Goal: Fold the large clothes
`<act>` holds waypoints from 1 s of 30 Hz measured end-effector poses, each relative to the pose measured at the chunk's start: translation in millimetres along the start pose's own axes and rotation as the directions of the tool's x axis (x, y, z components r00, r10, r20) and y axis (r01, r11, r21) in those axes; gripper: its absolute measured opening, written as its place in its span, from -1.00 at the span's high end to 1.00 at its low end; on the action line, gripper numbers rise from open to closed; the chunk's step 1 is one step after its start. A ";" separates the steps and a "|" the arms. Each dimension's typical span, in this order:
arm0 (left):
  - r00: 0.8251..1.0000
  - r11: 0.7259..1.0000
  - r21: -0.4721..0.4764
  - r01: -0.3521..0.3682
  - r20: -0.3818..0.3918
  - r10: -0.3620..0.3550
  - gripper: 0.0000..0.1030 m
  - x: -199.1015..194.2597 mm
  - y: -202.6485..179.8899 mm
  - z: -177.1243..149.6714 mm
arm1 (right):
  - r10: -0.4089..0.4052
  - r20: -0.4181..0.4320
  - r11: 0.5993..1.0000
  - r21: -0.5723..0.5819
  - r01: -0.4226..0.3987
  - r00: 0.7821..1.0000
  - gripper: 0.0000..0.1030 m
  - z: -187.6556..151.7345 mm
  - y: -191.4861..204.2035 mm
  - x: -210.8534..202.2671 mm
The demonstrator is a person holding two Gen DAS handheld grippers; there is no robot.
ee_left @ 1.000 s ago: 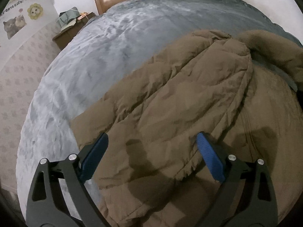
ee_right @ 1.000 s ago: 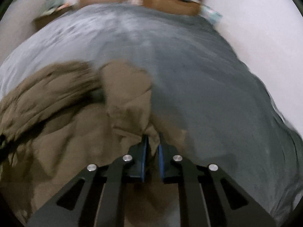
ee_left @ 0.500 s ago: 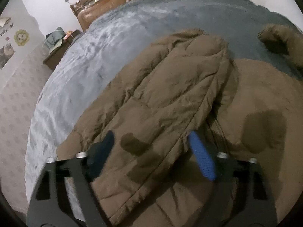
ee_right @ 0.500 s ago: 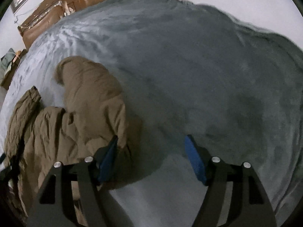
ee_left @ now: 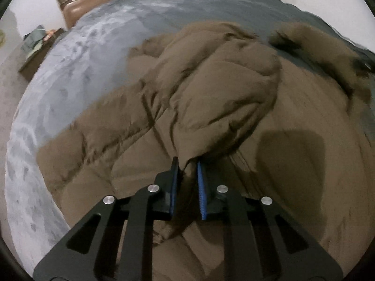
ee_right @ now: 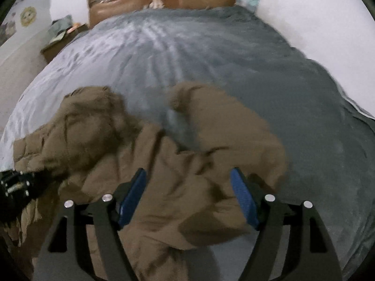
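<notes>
A large brown padded jacket (ee_left: 222,89) lies spread on the bed, one front panel folded over its body. My left gripper (ee_left: 187,165) is shut on a raised pinch of that panel's edge, and brown cloth fills the narrow gap between the blue pads (ee_left: 201,194). In the right wrist view the jacket (ee_right: 187,154) lies with a sleeve stretched toward the far right. My right gripper (ee_right: 188,175) hovers over that side with its jaws opening. Fabric lies below and between them, and the pads (ee_right: 243,199) do not press on it. The left gripper's black body (ee_right: 16,187) shows at the left edge.
The bed's grey blanket (ee_right: 187,53) stretches away to a brown headboard (ee_right: 164,0). A cluttered nightstand (ee_right: 61,37) stands at the far left by the wall. The white wall (ee_right: 316,23) runs along the bed's right side, and the blanket's edge (ee_left: 21,187) drops off at the near left.
The left gripper moved onto the jacket's folded panel and closed on its edge. The right gripper let go of the brown cloth, opened wide, swung out over the blanket and came back over the jacket.
</notes>
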State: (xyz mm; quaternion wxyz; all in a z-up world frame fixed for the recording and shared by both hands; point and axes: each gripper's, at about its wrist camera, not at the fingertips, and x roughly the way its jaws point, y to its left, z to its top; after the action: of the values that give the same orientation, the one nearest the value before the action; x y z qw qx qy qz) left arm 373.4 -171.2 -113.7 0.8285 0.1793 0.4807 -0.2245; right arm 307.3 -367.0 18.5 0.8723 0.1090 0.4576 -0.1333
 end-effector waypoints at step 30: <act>0.991 0.958 -0.259 -0.121 0.023 0.131 -0.75 -49.8 96.6 -43.2 | 0.082 -0.114 0.996 -0.016 -0.084 0.990 0.88 -27.2 50.0 54.9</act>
State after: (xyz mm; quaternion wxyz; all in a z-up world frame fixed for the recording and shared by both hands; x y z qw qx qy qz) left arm 373.4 -58.5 -82.6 0.8667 0.0960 0.4768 -0.1104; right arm 332.9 -318.7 -38.7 0.8509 0.1263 0.5027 -0.0857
